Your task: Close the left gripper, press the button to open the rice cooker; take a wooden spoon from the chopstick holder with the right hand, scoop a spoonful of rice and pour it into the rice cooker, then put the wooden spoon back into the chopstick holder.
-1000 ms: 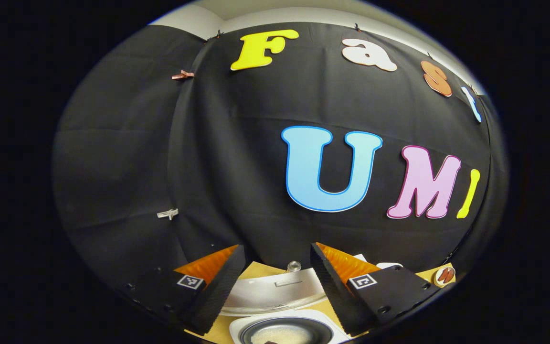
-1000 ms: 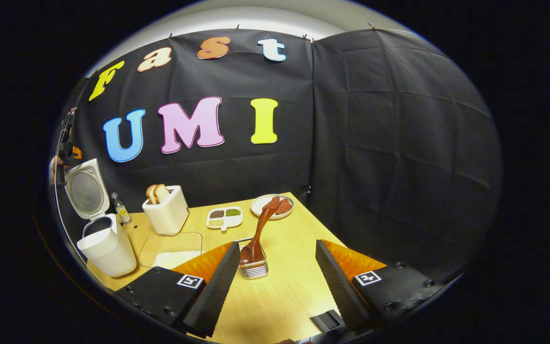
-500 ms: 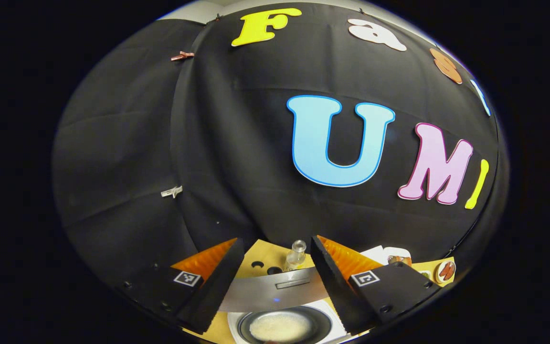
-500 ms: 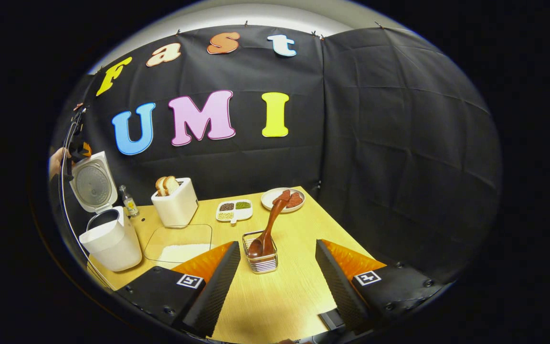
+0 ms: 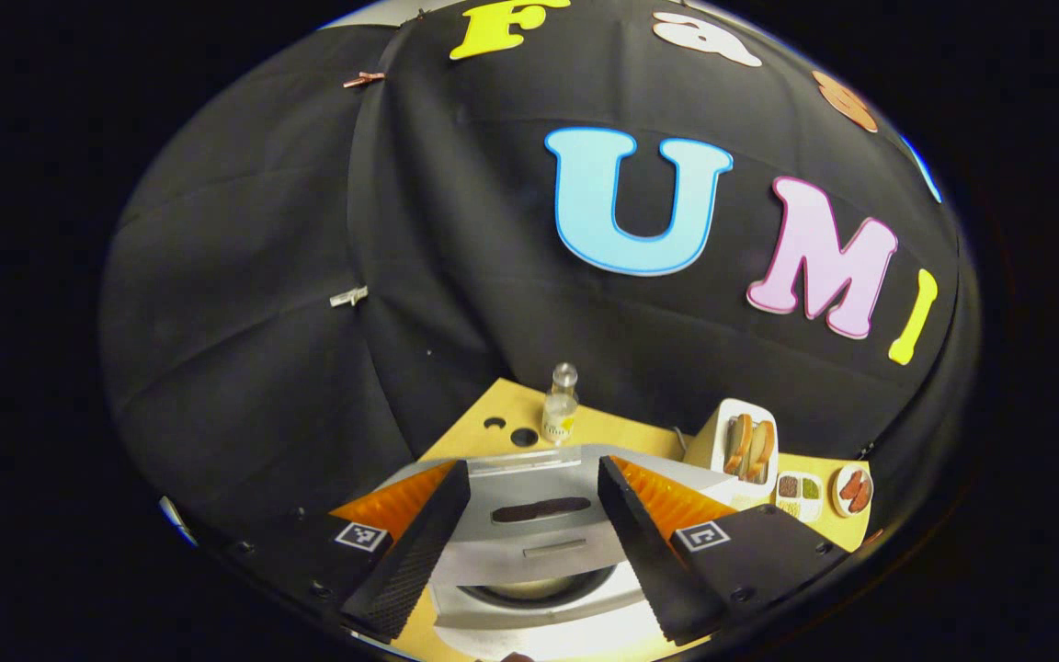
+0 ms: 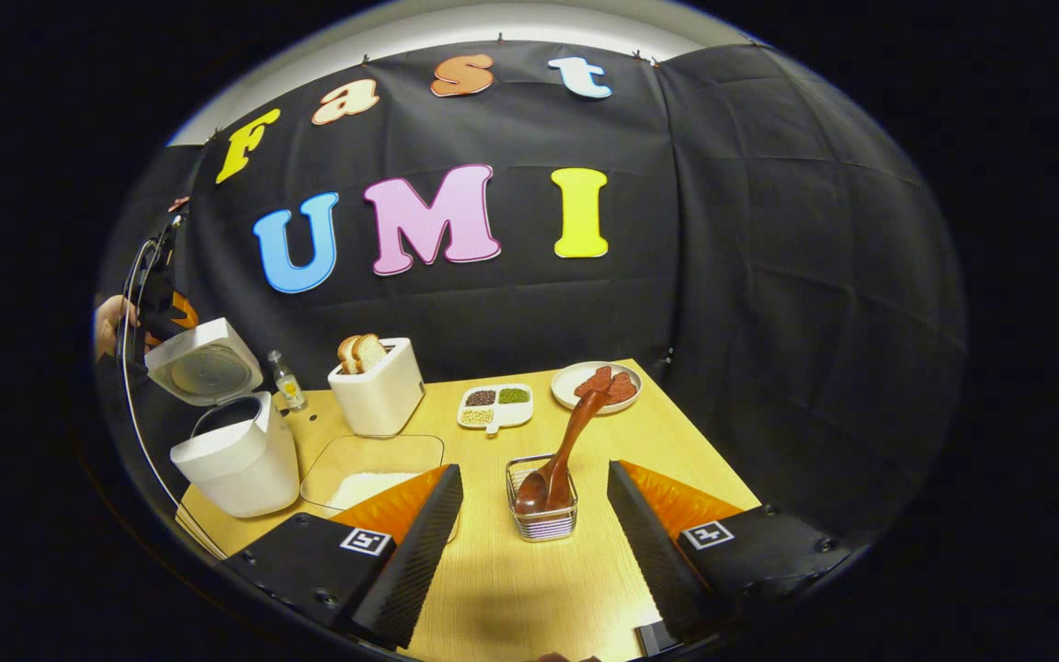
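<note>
Wood tabletop: rice cooker sits lower left, lid up, and the wooden spoon stands in the chopstick holder at center. My right tongs and left tongs both gape, holding nothing.

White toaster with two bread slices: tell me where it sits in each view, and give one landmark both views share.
Left gripper view: the white toaster with two bread slices sits at lower right, beyond the rice cooker lid.
Right gripper view: the toaster stands left of centre at the table's back edge.
Shared landmark: the small clear glass bottle, to the toaster's left in both.
</note>
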`<state>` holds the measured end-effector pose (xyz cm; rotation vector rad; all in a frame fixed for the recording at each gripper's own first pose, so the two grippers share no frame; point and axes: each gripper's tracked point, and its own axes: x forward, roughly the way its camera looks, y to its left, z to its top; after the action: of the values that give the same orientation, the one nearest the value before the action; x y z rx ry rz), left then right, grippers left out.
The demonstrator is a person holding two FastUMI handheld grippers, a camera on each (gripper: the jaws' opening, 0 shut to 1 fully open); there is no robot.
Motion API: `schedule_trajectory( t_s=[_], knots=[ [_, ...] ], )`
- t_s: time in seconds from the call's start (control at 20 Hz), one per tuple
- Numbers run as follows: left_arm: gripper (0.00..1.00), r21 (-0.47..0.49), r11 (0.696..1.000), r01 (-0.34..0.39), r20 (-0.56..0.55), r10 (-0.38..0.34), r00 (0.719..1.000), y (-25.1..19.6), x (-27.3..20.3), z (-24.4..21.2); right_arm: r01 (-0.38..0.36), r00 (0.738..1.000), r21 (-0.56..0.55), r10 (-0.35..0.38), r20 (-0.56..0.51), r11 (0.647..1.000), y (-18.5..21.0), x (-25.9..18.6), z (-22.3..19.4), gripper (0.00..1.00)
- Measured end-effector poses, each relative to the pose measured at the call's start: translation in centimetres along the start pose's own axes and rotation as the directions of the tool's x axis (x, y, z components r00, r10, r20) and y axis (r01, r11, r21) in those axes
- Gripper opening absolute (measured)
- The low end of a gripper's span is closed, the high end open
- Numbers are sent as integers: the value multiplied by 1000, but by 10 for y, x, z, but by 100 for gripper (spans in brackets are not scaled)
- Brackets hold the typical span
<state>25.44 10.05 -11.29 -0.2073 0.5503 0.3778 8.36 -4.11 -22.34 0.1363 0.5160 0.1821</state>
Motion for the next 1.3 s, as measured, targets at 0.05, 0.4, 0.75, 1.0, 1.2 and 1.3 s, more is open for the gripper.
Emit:
schedule_trajectory(
  t_s=[0.05,0.4,0.75,1.0,1.2,1.3],
  knots=[
    [98,-14,1000,-4,-22,3,1000,-1,-1,-18,-15,1000,-5,15,-9,1000,0,2,-2,98],
    [98,3,998,-61,-69,61,996,-9,7,-99,-90,995,-18,90,-39,996,-10,20,-2,99],
    [100,12,995,-104,-59,104,993,-8,24,-144,-153,986,-36,150,-79,988,-28,37,-9,99],
    [100,11,993,-121,-14,121,993,-8,23,-144,-207,970,-40,200,-138,977,-32,44,-31,99],
    [100,27,994,-102,55,100,993,-12,16,-147,-213,971,-46,206,-119,976,-36,36,-23,99],
    [100,46,994,-95,98,90,991,-14,7,-151,-192,979,-45,188,-82,980,-36,34,-16,99]
  ],
)
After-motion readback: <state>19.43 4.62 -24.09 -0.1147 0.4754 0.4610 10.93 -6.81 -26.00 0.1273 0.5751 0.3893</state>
